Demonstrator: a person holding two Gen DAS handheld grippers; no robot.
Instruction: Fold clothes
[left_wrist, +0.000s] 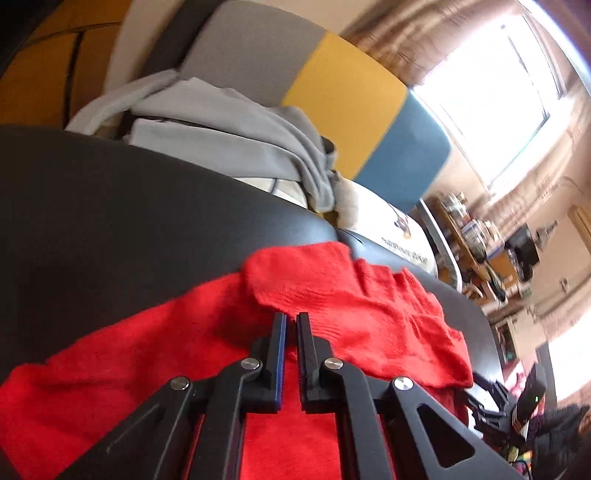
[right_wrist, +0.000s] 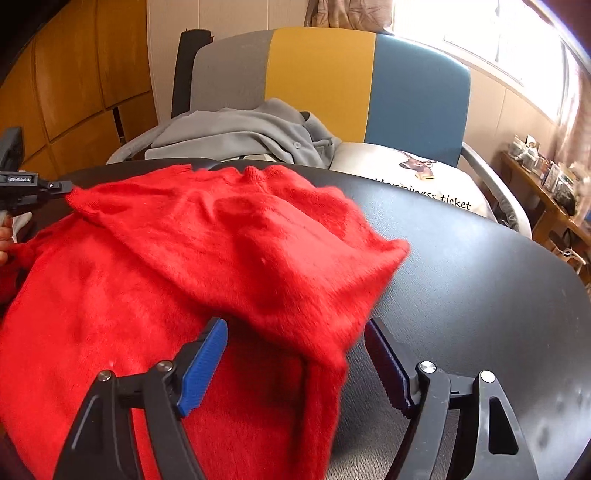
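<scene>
A fluffy red sweater (right_wrist: 155, 295) lies on the round black table (right_wrist: 480, 266), with one part folded over its body (right_wrist: 258, 236). In the right wrist view my left gripper (right_wrist: 61, 187) sits at the far left, at the corner of the folded part. In its own view the left gripper (left_wrist: 291, 316) has its fingers nearly together with red knit (left_wrist: 332, 288) at their tips. My right gripper (right_wrist: 294, 325) is open, its blue pads (right_wrist: 207, 354) on either side of the folded edge near the table's front. The right gripper's body (left_wrist: 495, 402) shows at the lower right of the left wrist view.
Behind the table stands a chair with a grey, yellow and blue back (right_wrist: 321, 74), holding a grey garment (right_wrist: 243, 136) and a white printed cushion (right_wrist: 406, 170). Wooden cupboards (right_wrist: 74, 74) are at the left, and a cluttered shelf (right_wrist: 546, 177) and a bright window at the right.
</scene>
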